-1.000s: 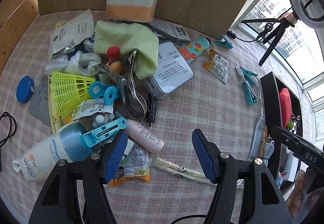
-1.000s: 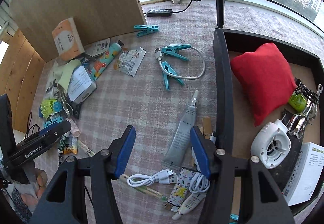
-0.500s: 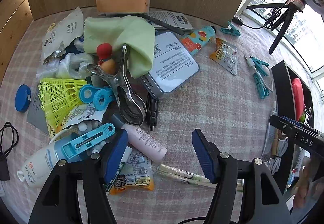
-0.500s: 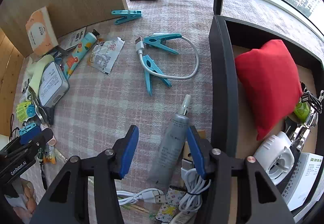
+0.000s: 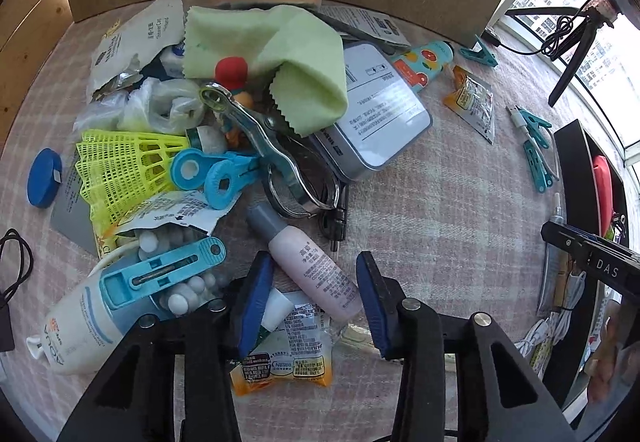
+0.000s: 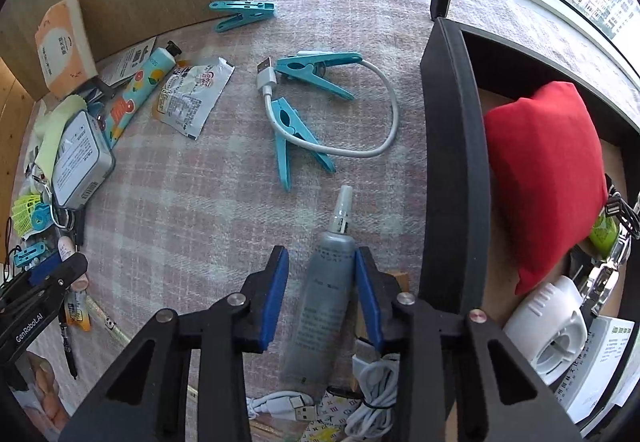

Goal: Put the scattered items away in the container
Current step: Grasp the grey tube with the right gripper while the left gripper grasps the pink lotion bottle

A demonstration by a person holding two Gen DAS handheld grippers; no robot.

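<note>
A pink bottle (image 5: 316, 274) with a grey cap lies slantwise between the blue pads (image 5: 256, 302) of my left gripper (image 5: 313, 262). Its jaws are closing; a gap still shows on the left of the bottle. In the right wrist view a grey tube (image 6: 324, 302) with a clear nozzle lies between the pads (image 6: 276, 294) of my right gripper (image 6: 321, 254). These jaws are closing too: the right pad is at the tube's edge and the left pad stands off it. The black container (image 6: 452, 162) is just right of the tube and holds a red cushion (image 6: 544, 182).
Left of the bottle a pile holds a white lotion bottle (image 5: 76, 322), blue pegs (image 5: 160, 274), a yellow shuttlecock (image 5: 120, 170), metal tongs (image 5: 276, 158), a green cloth (image 5: 280, 58) and a tin (image 5: 380, 114). Teal pegs and a white cable (image 6: 384, 114) lie beyond the tube.
Both pairs of jaws have narrowed. The right gripper came down and forward over the grey tube. The left gripper edged toward the pile, so the pink bottle now lies between its pads.
</note>
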